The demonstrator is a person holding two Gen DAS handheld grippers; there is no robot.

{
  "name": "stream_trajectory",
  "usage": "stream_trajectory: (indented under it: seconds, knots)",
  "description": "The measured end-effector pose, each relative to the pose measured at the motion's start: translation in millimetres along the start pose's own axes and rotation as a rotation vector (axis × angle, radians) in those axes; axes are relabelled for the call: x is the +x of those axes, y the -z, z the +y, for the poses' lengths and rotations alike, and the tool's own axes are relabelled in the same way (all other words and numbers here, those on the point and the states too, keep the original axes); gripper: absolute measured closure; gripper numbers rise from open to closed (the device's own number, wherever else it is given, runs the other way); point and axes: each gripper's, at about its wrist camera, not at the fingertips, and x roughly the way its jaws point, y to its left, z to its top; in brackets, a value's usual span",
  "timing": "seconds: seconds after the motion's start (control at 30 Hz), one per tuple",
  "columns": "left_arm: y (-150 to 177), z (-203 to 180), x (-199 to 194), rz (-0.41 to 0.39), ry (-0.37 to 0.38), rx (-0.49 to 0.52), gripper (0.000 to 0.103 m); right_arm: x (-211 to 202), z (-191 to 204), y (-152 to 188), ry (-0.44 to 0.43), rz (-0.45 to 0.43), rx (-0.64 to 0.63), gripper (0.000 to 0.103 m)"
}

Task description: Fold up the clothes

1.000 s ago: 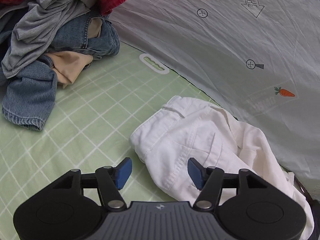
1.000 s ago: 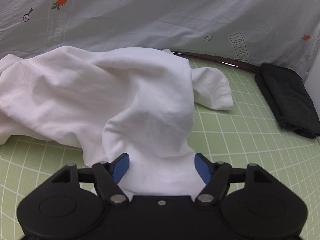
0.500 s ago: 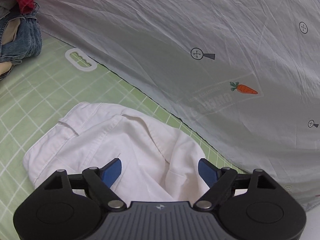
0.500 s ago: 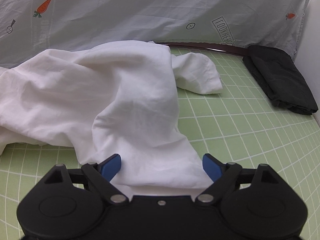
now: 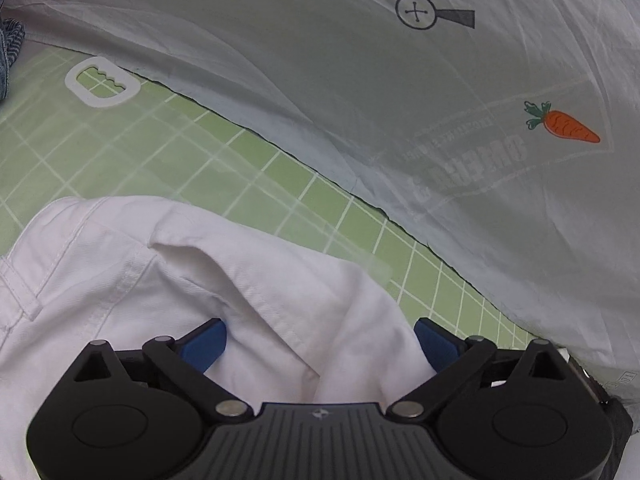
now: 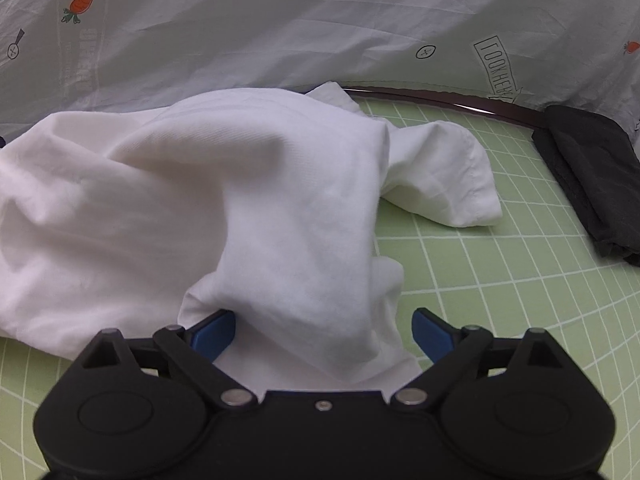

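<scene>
left wrist: clothes pile gone from view | left tool (image 5: 320, 338), right tool (image 6: 323, 330) just widened, astride white garment (image 5: 224, 280), unclamped

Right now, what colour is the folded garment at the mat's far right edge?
Black, or a very dark charcoal; the folded garment shows best in the right wrist view.

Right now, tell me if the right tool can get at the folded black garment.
Probably yes. The right tool stands open, though the white garment drapes between its fingers. The black garment lies off to its right on bare green mat, nothing between.
</scene>
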Motion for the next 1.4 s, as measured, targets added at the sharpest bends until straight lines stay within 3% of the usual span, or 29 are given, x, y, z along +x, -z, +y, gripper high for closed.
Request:
stream_trajectory:
  seconds: [0.07,0.13,0.2,0.23,0.3,0.37,0.57,0.7,0.93,1.03,1.17,1.23,1.3,1.4]
  knots:
    - [2.7,-6.4,5.4,0.016,-0.039,0.048,0.005,-0.3,-3.2,2.1,-0.022,-0.002,0.016,0.010]
    - [7.5,-13.4,3.8,-0.002,-0.098,0.082,0.014,-1.5,-6.2,2.3,-0.053,0.000,0.037,0.017]
    - [10.8,-19.0,-0.3,-0.023,-0.153,0.116,0.042,-3.8,-7.3,2.0,-0.069,0.002,0.051,0.028]
    - [12.3,-20.9,-2.9,-0.034,-0.173,0.134,0.049,-5.0,-6.9,1.7,-0.064,0.000,0.050,0.031]
    - [14.0,-19.3,-14.8,-0.055,-0.152,0.126,0.079,-9.8,-4.9,3.8,-0.042,-0.008,0.030,0.050]
    - [15.1,-22.1,-32.6,-0.086,-0.132,0.101,0.087,-16.9,-6.9,7.2,-0.022,-0.019,0.022,0.062]
    - [46.9,10.8,-133.2,-0.274,-0.054,0.032,0.089,-53.9,-29.7,23.5,0.031,-0.079,0.090,0.088]
    - [89.7,52.5,-189.6,-0.325,-0.015,-0.032,0.089,-76.0,-45.8,40.4,0.042,-0.091,0.116,0.089]
    - [197.6,101.3,-223.8,-0.244,-0.052,-0.120,0.089,-99.3,-49.7,73.9,0.024,-0.061,0.092,0.089]
    - [247.4,133.9,-219.4,-0.128,-0.073,-0.237,0.089,-104.6,-45.9,90.2,0.003,-0.033,0.074,0.088]
    - [288.4,166.6,-212.8,-0.015,-0.066,-0.345,0.085,-113.1,-35.4,110.1,-0.022,-0.006,0.035,0.082]
    - [295.4,177.2,-217.8,-0.025,-0.025,-0.380,0.080,-118.4,-29.6,117.5,-0.037,-0.002,0.018,0.076]
    - [296.9,180.0,-225.1,-0.048,-0.005,-0.379,0.076,-123.6,-24.0,124.3,-0.054,-0.001,0.004,0.060]
    - [296.4,179.5,-232.5,-0.073,-0.012,-0.350,0.067,-130.8,-14.0,133.2,-0.074,-0.003,-0.023,0.047]
